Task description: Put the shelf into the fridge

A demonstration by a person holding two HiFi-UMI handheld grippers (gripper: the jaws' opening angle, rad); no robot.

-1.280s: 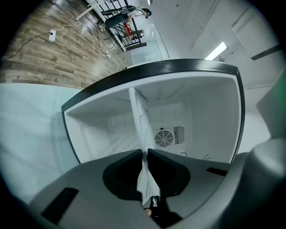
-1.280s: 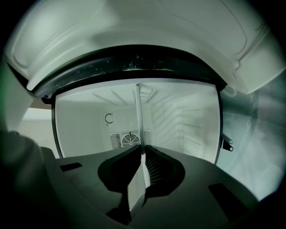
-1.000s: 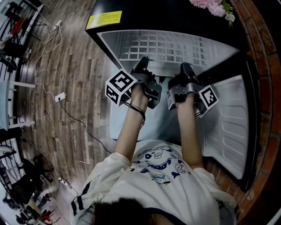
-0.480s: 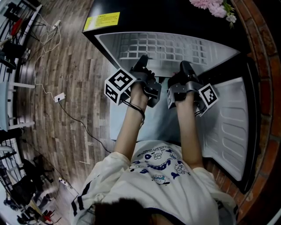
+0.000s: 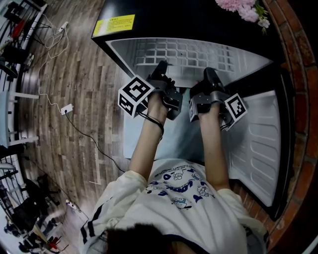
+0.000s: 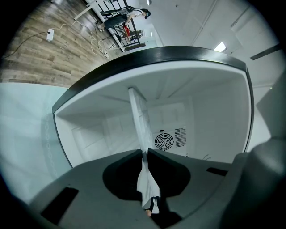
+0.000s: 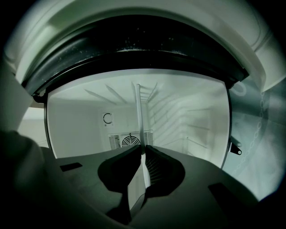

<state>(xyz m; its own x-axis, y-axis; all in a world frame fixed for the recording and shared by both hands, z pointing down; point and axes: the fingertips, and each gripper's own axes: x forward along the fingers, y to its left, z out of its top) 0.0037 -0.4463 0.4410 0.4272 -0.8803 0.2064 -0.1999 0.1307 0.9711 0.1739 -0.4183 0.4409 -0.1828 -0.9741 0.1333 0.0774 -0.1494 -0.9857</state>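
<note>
Dark jaws of the left gripper (image 6: 144,153) are clenched on the near edge of the white shelf (image 5: 185,53), which lies flat and reaches well into the open fridge (image 5: 164,15). The right gripper (image 7: 143,151) is clamped on the same edge, just beside the left. Both should push evenly and keep the shelf level, so it rides the wall ribs (image 7: 192,120) without skewing or jamming.

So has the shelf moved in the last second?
Yes, slightly: the shelf has edged deeper into the fridge, judged against its front rim.
</note>
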